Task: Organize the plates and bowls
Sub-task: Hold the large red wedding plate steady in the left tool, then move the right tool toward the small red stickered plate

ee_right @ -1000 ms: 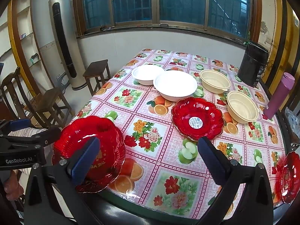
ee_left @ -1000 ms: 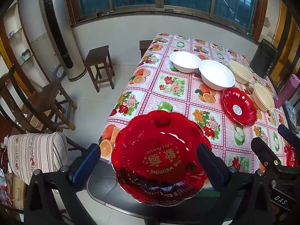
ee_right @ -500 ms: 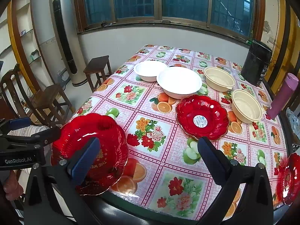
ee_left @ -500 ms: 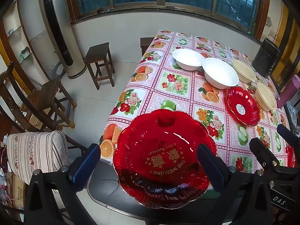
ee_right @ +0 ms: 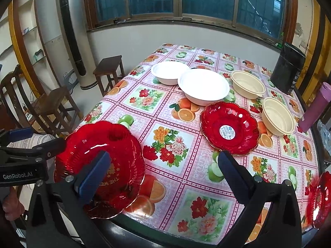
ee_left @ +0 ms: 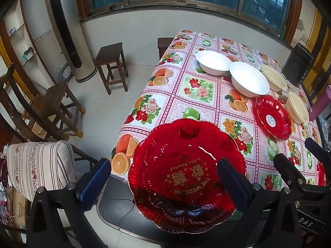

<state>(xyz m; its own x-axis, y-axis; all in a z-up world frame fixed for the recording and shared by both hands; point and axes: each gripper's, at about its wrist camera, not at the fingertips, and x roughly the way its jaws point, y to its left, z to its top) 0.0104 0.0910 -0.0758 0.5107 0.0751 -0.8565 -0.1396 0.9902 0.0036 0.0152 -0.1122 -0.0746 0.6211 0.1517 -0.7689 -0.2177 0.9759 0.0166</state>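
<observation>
A red wedding plate (ee_left: 186,171) (ee_right: 99,165) lies at the near left corner of the table, overhanging its edge. My left gripper (ee_left: 163,181) is open, its fingers spread on either side of this plate; in the right wrist view it (ee_right: 31,140) stands just left of the plate. My right gripper (ee_right: 163,175) is open and empty above the table's near edge. A second red plate (ee_right: 229,130) lies mid-table. A third red plate (ee_right: 319,200) is at the near right edge. Two white bowls (ee_right: 203,86) and two cream bowls (ee_right: 278,115) stand further back.
The table has a floral cloth (ee_right: 165,140). A black container (ee_right: 287,70) and a purple bottle (ee_right: 316,105) stand at the right. Wooden stools (ee_left: 111,66), a chair (ee_left: 47,111), a striped cushion (ee_left: 41,165) and a tall floor air conditioner (ee_left: 66,31) are to the left.
Both grippers have risen and drawn back slightly, so the table appears a little further off. The wedding plate stays between the left fingers. Nothing else has moved.
</observation>
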